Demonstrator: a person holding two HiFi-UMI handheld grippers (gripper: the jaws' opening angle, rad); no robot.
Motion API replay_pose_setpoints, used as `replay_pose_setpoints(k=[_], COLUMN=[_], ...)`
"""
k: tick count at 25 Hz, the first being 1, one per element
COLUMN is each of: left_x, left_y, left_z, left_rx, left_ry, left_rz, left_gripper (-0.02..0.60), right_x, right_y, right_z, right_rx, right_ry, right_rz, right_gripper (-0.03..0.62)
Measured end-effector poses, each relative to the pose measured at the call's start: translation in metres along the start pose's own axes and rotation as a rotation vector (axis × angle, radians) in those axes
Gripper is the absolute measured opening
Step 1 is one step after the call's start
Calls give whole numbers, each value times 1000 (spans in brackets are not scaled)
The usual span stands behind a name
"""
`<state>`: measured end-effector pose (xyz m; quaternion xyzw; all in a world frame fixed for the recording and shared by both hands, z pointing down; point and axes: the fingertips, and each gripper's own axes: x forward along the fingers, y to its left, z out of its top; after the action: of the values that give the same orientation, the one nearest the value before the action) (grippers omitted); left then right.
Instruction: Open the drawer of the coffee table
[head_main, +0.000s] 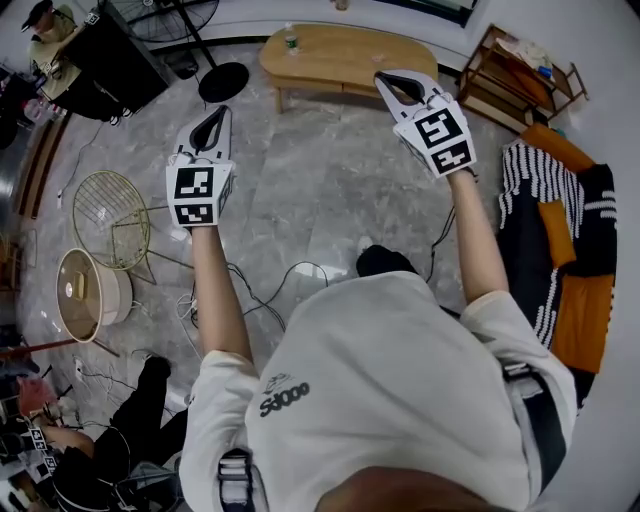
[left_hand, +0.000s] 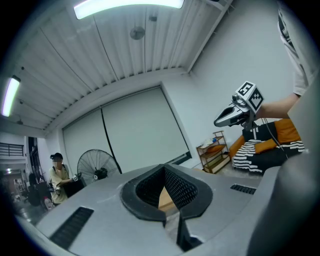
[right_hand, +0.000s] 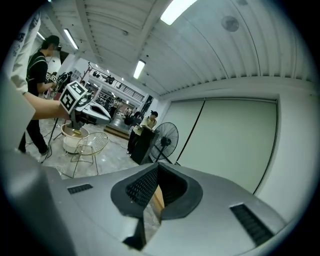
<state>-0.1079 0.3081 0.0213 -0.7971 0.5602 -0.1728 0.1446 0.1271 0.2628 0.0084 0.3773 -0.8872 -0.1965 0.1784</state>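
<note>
The light wooden coffee table (head_main: 345, 55) stands at the far side of the marble floor; from here I cannot make out its drawer. Both grippers are held up in the air well short of it. My left gripper (head_main: 213, 113) is shut with nothing in it, and so is my right gripper (head_main: 386, 79), which is nearer the table's right end. In the left gripper view the closed jaws (left_hand: 165, 184) frame a sliver of the table (left_hand: 166, 201); the right gripper (left_hand: 234, 115) shows beside them. In the right gripper view the shut jaws (right_hand: 156, 184) likewise show a sliver of wood (right_hand: 158, 201).
A green bottle (head_main: 291, 42) stands on the table. A floor fan (head_main: 222, 80) is left of it, a wooden shelf (head_main: 515, 75) right. A striped-blanket sofa (head_main: 560, 230) lines the right side. A wire chair (head_main: 110, 215), cables and a crouching person (head_main: 110, 450) are at left.
</note>
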Motion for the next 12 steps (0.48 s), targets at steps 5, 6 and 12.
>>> replay_pose_setpoints(k=[5,6,12], left_x=[23,32,108], left_y=[7,7,29], left_z=[-10,-13,-21], left_rx=[-23,-23,-25], left_ry=[7,12,25], left_rz=[3,-2,-5], left_gripper=[17,17,17], right_x=[17,25,84], right_y=[-19,-23,-67], right_z=[-3,-7,-38], right_rx=[65,67,23], right_ry=[-54,-50,-37], right_rz=[-35,-34,0], right_gripper=[5,5,5])
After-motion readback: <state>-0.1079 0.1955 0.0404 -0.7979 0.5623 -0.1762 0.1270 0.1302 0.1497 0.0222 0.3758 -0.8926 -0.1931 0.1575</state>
